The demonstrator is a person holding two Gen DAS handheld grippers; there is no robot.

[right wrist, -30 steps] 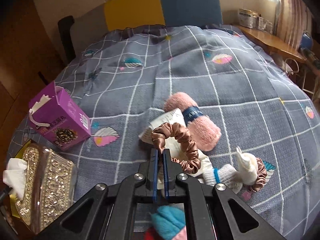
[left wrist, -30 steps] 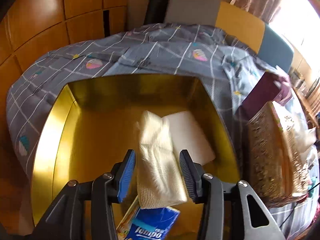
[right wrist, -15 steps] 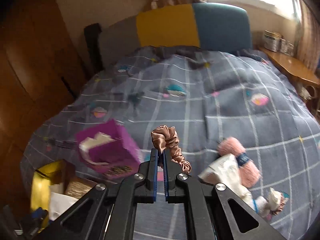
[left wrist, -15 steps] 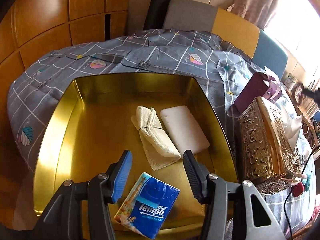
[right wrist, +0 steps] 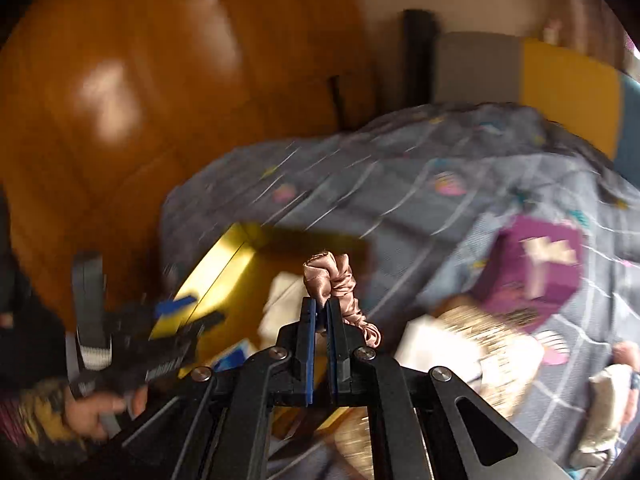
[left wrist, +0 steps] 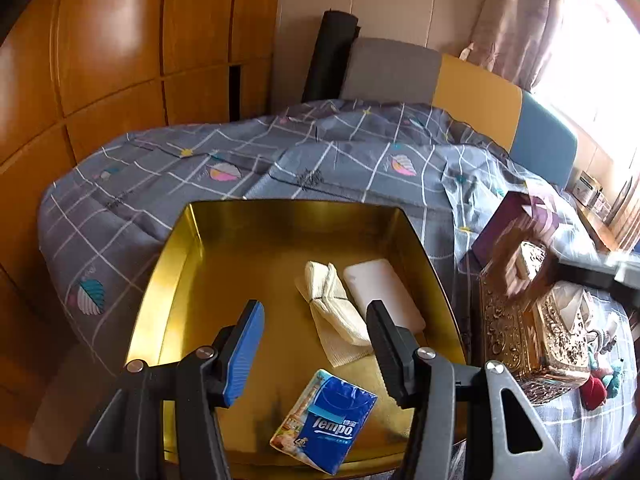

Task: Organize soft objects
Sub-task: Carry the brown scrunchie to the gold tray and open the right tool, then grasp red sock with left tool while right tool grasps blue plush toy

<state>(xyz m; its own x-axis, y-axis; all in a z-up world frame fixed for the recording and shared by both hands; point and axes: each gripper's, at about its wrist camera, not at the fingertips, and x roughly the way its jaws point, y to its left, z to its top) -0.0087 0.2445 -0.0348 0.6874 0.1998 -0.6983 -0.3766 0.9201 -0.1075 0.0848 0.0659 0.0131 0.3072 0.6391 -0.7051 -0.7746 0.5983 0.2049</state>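
A gold tray (left wrist: 180, 280) lies on the grey checked bedspread. In it are a folded cream cloth (left wrist: 336, 308), a white pad (left wrist: 380, 292) and a blue Tempo tissue pack (left wrist: 326, 426). My left gripper (left wrist: 314, 320) hovers open above the tray's near half, with nothing between its blue pads. My right gripper (right wrist: 322, 308) is shut on a brown satin scrunchie (right wrist: 332, 280), which hangs in the air near the tray (right wrist: 216, 264). The right wrist view is blurred by motion; it shows the left gripper (right wrist: 176, 316) and the hand holding it at the lower left.
An ornate gold tissue box (left wrist: 536, 328) stands right of the tray, with a purple carton (left wrist: 516, 220) behind it. Small red and teal soft things (left wrist: 600, 384) lie further right. A wooden wardrobe (left wrist: 120, 60) borders the bed on the left, a padded headboard (left wrist: 476, 88) at the back.
The left gripper opened, left the cream cloth lying in the tray and drew back and up. The right gripper lifted the scrunchie off the bedspread and swung left towards the tray.
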